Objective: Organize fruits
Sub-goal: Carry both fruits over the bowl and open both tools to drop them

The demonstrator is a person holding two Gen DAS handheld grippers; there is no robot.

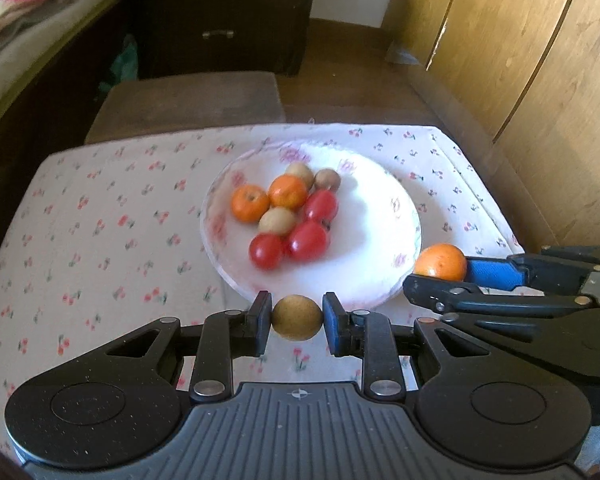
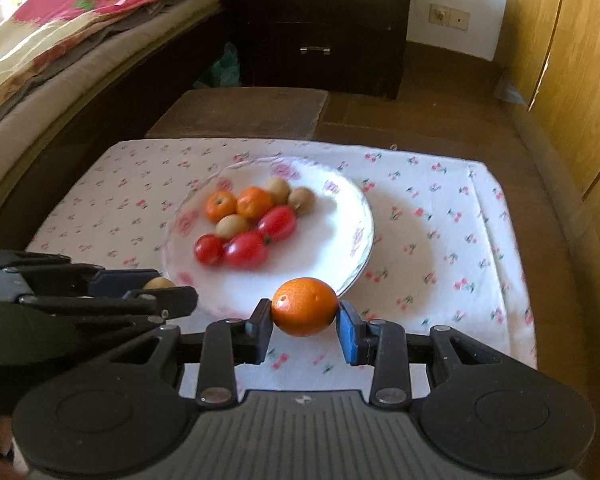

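Observation:
A white floral plate (image 1: pixel 380 248) (image 2: pixel 340 216) holds two oranges (image 1: pixel 250 203), three red tomatoes (image 1: pixel 307 240) and three small brown fruits (image 1: pixel 278 221). My left gripper (image 1: pixel 297 317) is shut on a small brown fruit (image 1: pixel 297 317) just above the plate's near rim. My right gripper (image 2: pixel 305 307) is shut on an orange (image 2: pixel 305 307) at the plate's near right rim. In the left wrist view the right gripper (image 1: pixel 440 276) enters from the right with the orange (image 1: pixel 440 262). In the right wrist view the left gripper (image 2: pixel 160 286) enters from the left.
The plate sits on a cherry-print cloth (image 1: pixel 100 220) (image 2: pixel 440 220) over a low table. A brown stool (image 2: pixel 240 112) stands behind it. A bed (image 2: pixel 60 60) is on the left, a dark drawer unit (image 2: pixel 320 24) behind, wooden wardrobe doors (image 1: pixel 520 60) on the right.

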